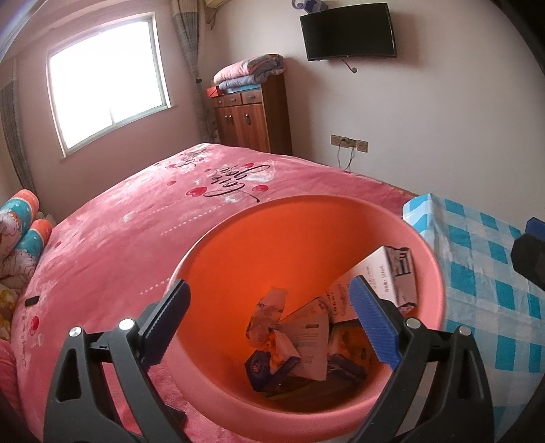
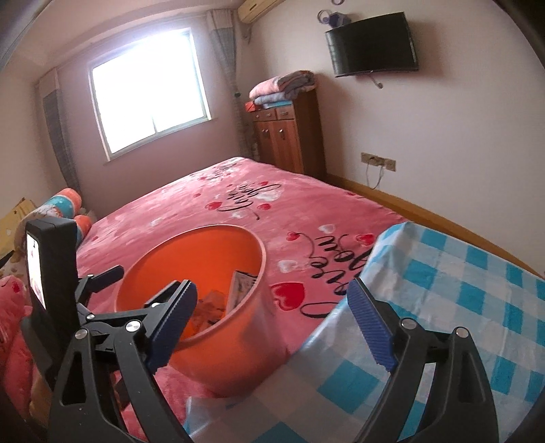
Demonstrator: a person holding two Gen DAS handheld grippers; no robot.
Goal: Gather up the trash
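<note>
A wide bed under a pink fleece blanket printed with red hearts and black script fills the middle of both views, running from the centre out toward ten o'clock, where the bright window stands. At three o'clock a table covered in a blue-and-white checked plastic cloth butts against the bed's near edge. A brown wooden cabinet with folded quilts on top stands at twelve o'clock, and a black flat screen hangs on the wall at one o'clock.

A round orange plastic bin stands on the blanket just beside the checked table. In the left wrist view its mouth fills the space from centre to five o'clock; in the right wrist view it lies at seven o'clock. Inside it lie the collected scraps: a white cardboard carton leaning against the wall at three o'clock, crumpled printed wrappers and a dark blue packet on the bottom.

The left gripper hangs over the bin's mouth, blue ribbed pads spread wide, nothing between them. The right gripper is likewise spread wide and empty, over the gap between bin and table.
</note>
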